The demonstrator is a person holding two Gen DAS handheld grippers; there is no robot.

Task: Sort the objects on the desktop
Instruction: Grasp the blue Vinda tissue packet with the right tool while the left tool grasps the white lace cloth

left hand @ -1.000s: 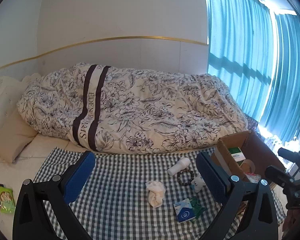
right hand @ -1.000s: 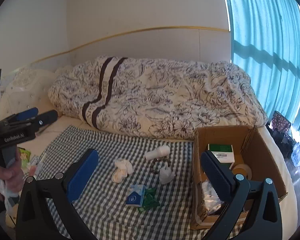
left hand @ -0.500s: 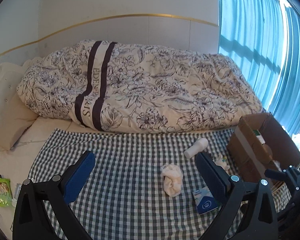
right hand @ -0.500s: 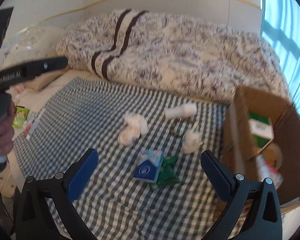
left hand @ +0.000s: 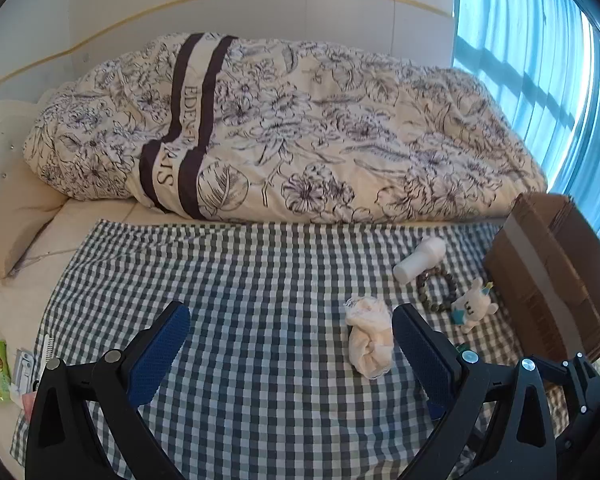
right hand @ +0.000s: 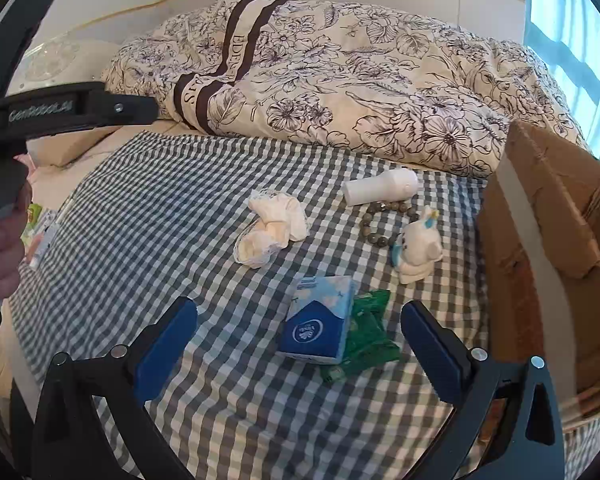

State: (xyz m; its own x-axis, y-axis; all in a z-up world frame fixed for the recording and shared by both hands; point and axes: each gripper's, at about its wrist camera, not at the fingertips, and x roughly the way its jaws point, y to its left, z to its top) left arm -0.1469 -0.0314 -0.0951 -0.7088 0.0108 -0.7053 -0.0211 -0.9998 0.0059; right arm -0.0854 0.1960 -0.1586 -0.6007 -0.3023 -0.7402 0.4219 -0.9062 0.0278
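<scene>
Both grippers have dropped closer to the checked cloth (right hand: 148, 208). Left gripper (left hand: 290, 344) hangs spread wide, its right finger beside the crumpled sock (left hand: 370, 340). Right gripper (right hand: 300, 340), also agape, frames the blue tissue pack (right hand: 320, 322); the cardboard box (right hand: 548, 248) stands at right.

2 wrist views over checkered cloth (left hand: 260, 280)

Box (right hand: 548, 248) interior hidden; green pkt (right hand: 364, 340) part-covered.
</scene>
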